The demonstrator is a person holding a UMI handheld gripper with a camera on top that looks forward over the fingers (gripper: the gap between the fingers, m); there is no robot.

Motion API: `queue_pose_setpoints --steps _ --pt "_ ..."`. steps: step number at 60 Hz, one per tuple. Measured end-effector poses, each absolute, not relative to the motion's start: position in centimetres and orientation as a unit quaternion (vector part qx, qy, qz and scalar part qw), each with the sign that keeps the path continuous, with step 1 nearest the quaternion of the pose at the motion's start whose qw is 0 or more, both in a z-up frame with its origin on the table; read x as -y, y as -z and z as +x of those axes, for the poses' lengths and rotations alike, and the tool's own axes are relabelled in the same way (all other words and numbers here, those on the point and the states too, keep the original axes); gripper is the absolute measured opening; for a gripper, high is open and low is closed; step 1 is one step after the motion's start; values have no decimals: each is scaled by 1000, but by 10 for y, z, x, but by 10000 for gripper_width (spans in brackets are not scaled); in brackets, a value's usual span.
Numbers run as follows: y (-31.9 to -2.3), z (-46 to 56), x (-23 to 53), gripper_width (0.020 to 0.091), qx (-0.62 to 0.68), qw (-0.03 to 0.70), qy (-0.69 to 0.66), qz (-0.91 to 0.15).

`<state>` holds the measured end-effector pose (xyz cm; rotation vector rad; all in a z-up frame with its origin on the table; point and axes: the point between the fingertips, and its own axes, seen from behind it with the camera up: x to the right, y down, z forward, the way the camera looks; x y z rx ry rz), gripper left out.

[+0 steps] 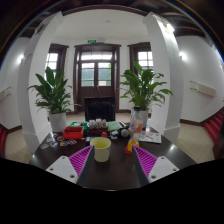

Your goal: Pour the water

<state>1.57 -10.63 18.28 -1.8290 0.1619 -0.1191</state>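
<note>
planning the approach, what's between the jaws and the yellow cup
Gripper view: only bare dark tabletop between the open gripper and the pale yellow plastic cup, which stands just ahead of its jaws.

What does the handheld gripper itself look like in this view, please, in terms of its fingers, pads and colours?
The gripper shows two light, whitish fingers reaching forward from the bottom of the gripper view. Each carries a magenta pad on its inner face, with a fine textured pattern. No cables, markings, hand or sleeve are visible.

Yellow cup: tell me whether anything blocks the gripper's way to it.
Nothing visible does. The yellow cup stands on the dark table just ahead of the open gripper, centred on the gap; the other items sit beyond it.
</note>
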Motion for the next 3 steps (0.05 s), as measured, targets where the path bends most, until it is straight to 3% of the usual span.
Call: queue_pose_setpoints --steps 3 --pt "-180 15 108 746 -67 603 54 -793"
